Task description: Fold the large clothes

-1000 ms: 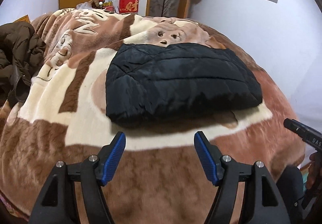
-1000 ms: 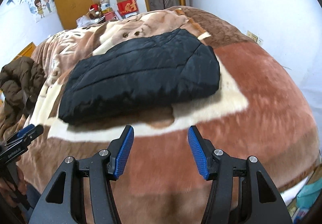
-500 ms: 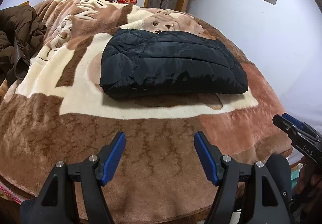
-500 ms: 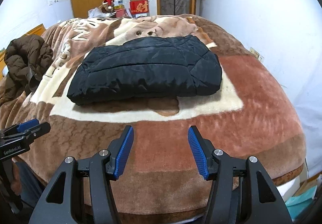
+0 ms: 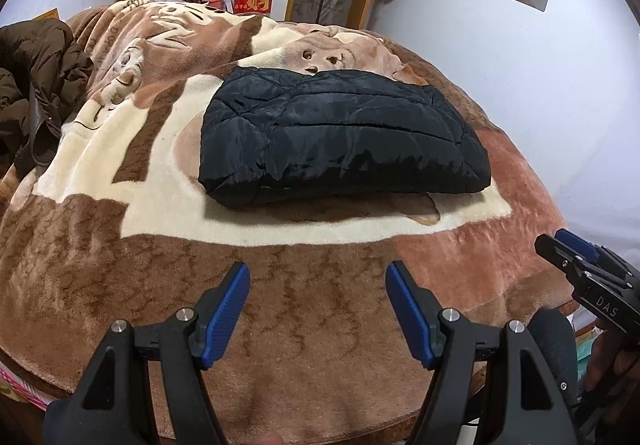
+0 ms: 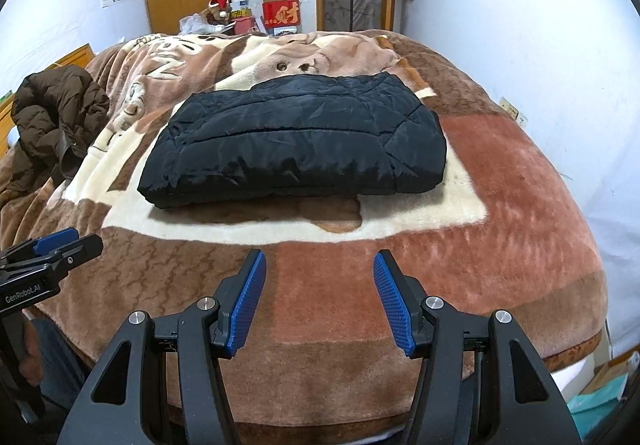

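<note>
I hold both tongs released, left gripper (image 5: pixel 318 309) and right gripper (image 6: pixel 318 297), above the blanket (image 6: pixel 500 205), well short of the folded black jacket (image 6: pixel 296 141) lying mid-bed.

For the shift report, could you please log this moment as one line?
black jacket: folded, on blanket | left gripper: open, empty | right gripper: open, empty | brown coat: unfolded, left side
</note>
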`<state>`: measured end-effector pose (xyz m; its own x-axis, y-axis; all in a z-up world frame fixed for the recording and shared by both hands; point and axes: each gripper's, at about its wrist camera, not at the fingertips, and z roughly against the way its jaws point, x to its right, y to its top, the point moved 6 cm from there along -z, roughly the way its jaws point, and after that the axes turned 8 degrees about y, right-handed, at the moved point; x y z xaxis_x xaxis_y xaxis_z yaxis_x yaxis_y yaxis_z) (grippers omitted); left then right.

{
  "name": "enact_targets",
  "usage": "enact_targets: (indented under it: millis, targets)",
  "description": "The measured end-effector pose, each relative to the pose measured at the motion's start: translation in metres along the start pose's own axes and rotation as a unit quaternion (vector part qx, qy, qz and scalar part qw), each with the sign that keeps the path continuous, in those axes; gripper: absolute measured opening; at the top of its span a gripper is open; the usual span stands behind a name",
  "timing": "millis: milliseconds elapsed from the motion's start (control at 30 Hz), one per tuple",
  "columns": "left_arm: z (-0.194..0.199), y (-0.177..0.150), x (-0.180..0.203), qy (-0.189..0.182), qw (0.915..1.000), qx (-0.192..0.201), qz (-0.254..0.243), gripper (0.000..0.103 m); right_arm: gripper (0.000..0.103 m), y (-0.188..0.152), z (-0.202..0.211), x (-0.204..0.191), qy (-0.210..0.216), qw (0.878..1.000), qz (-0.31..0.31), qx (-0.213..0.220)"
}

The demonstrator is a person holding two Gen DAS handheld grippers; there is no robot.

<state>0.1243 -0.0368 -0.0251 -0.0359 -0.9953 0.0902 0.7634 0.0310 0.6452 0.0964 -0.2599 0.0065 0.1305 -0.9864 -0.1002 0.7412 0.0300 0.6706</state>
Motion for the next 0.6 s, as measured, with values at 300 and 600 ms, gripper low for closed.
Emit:
enact_targets:
  millis: [300, 600]
  targets:
    - [0.0009, -0.0002, 0.0023, 0.003, 1.0, -0.002, 0.002, 0.072, 0.057, -0.0004, -0.0012, 0.0004, -0.001, 1.0, 0.0, -0.001]
    - [0.0006, -0.0015, 0.0046, 0.001, 1.0, -0.004, 0.001, 0.072, 0.057, -0.0021, -0.0026, 0.0024, -0.001, 1.0, -0.001, -0.005]
